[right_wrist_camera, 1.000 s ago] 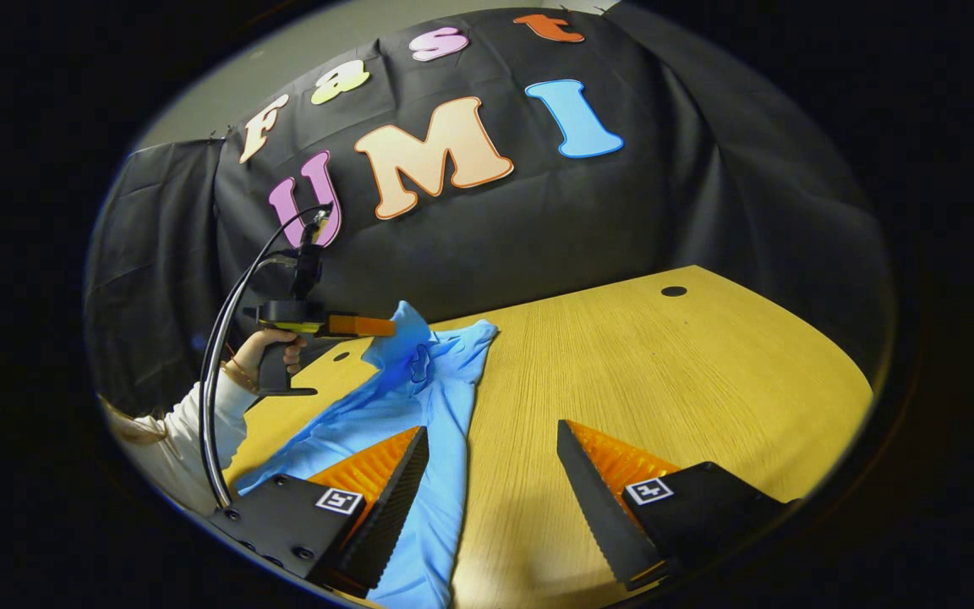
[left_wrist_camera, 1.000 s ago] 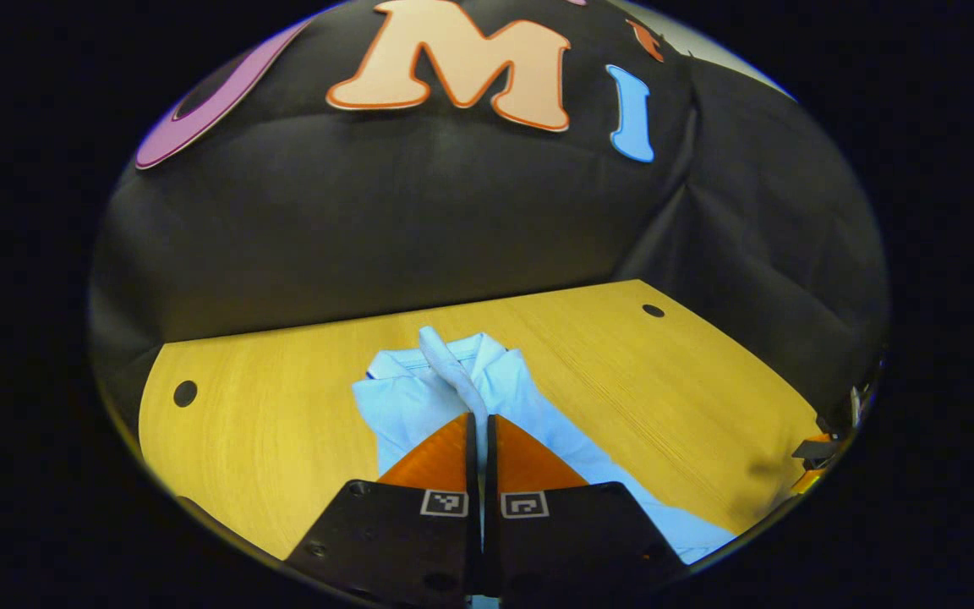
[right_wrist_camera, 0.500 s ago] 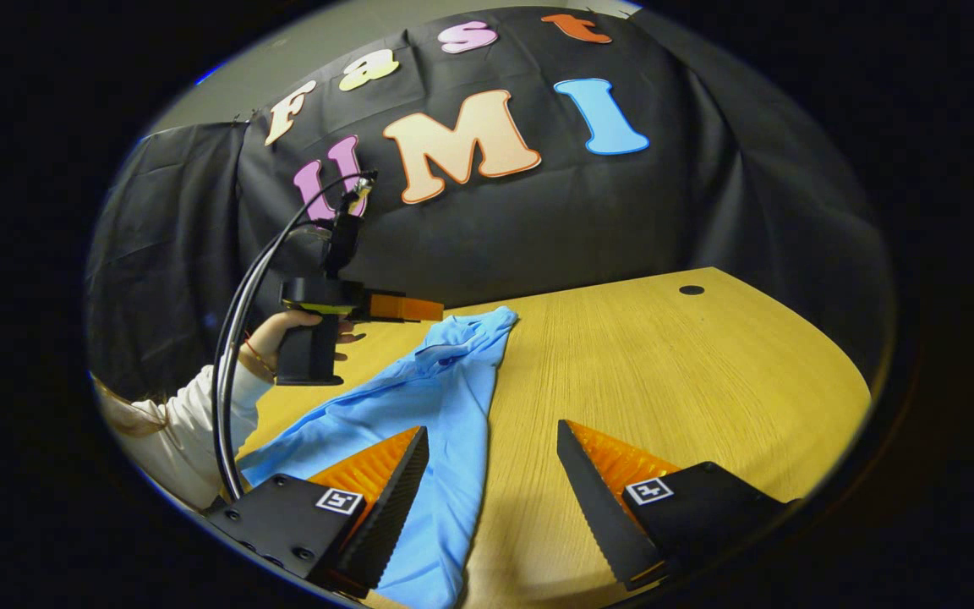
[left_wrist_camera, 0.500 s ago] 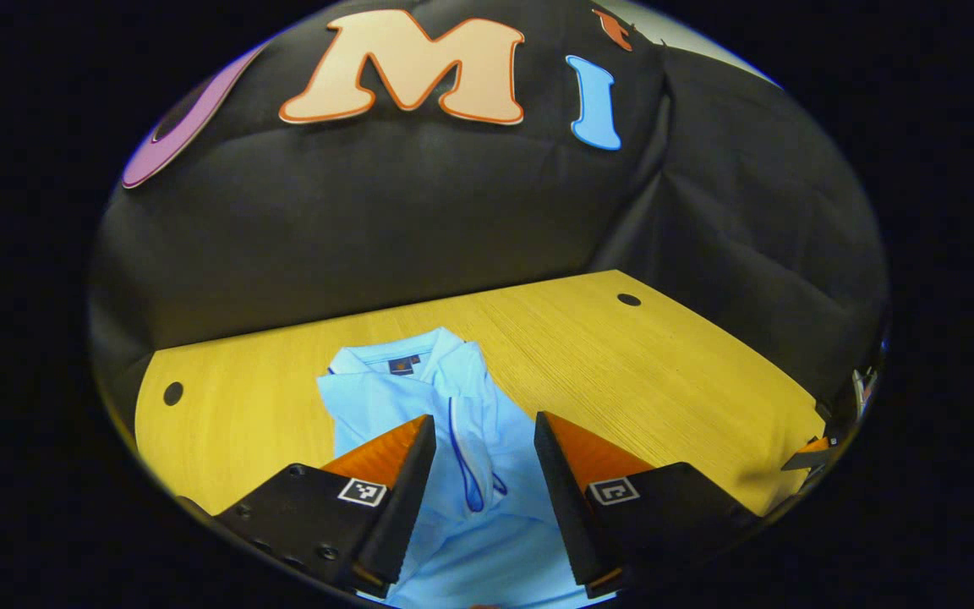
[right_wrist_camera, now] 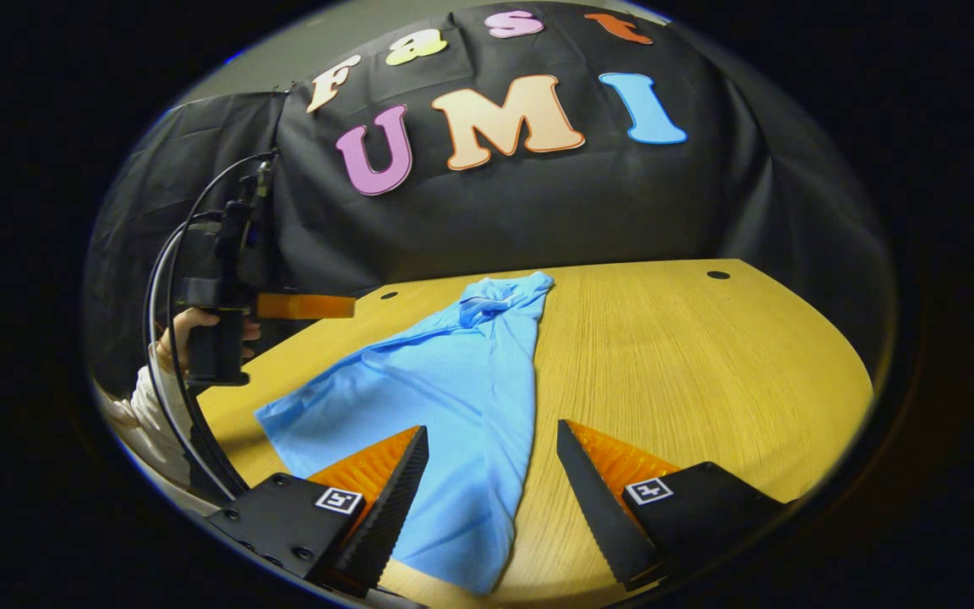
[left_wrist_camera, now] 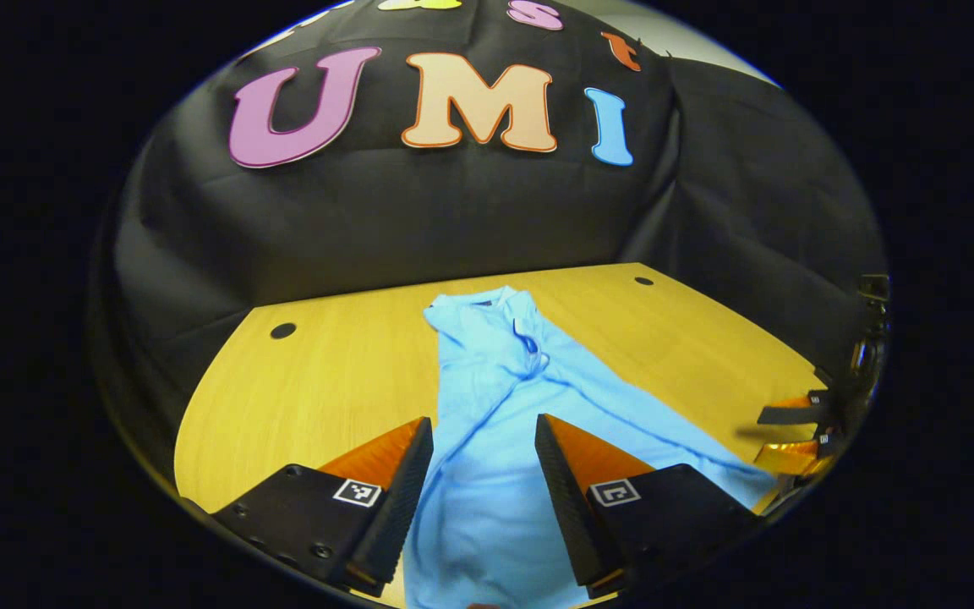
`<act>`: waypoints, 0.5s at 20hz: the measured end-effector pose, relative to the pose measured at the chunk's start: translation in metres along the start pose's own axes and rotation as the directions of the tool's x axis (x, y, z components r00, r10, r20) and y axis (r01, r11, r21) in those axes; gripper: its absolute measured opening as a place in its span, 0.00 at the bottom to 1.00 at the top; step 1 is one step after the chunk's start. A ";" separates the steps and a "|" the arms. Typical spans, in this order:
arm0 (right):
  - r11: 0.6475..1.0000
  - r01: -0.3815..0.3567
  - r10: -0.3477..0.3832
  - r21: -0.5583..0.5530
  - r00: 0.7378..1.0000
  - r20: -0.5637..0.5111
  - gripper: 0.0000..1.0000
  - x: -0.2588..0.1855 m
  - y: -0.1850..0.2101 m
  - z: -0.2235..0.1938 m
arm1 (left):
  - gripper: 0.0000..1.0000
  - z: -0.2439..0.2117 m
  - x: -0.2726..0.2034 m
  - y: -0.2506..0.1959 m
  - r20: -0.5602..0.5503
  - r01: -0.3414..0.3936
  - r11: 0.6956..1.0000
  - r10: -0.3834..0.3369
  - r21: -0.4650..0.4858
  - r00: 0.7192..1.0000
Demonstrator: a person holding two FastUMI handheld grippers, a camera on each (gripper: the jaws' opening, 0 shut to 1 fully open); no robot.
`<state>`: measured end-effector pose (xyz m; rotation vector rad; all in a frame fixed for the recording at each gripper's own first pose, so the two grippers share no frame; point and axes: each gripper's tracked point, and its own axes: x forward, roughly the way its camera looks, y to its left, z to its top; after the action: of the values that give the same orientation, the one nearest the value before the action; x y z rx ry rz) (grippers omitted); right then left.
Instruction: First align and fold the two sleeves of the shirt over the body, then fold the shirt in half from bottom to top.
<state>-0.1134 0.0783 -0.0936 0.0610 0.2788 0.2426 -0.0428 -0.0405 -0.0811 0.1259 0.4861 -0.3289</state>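
While flat, blue shirt rumpled.

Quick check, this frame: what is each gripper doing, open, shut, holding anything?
Left gripper: open, holding nothing, fingers either side of the shirt.
Right gripper: open, holding nothing, over the shirt's edge on the table.

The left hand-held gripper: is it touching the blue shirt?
Apart. The right gripper view shows the left hand-held gripper held open above the table, with clear space down to the shirt.
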 end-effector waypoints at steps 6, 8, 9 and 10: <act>0.995 0.001 -0.007 -0.103 0.998 -0.057 0.97 -0.018 0.016 -0.039 | 0.75 -0.096 -0.059 0.010 -0.118 -0.007 0.996 -0.003 -0.089 0.993; 0.993 0.021 -0.029 -0.116 0.998 -0.064 0.97 -0.023 0.013 -0.049 | 0.75 -0.118 -0.066 0.008 -0.146 -0.018 0.996 0.005 -0.089 0.989; 0.992 0.031 -0.039 -0.118 0.997 -0.065 0.97 -0.025 0.012 -0.053 | 0.75 -0.123 -0.069 0.009 -0.150 -0.023 0.996 0.011 -0.081 0.989; 0.992 0.038 -0.046 -0.117 0.996 -0.072 0.97 -0.025 0.010 -0.057 | 0.75 -0.128 -0.070 0.009 -0.151 -0.029 0.997 0.019 -0.070 0.988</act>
<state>-0.1552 0.0835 -0.1403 -0.0689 0.3391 0.2189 -0.1544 0.0124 -0.1592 0.0866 0.6446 -0.2790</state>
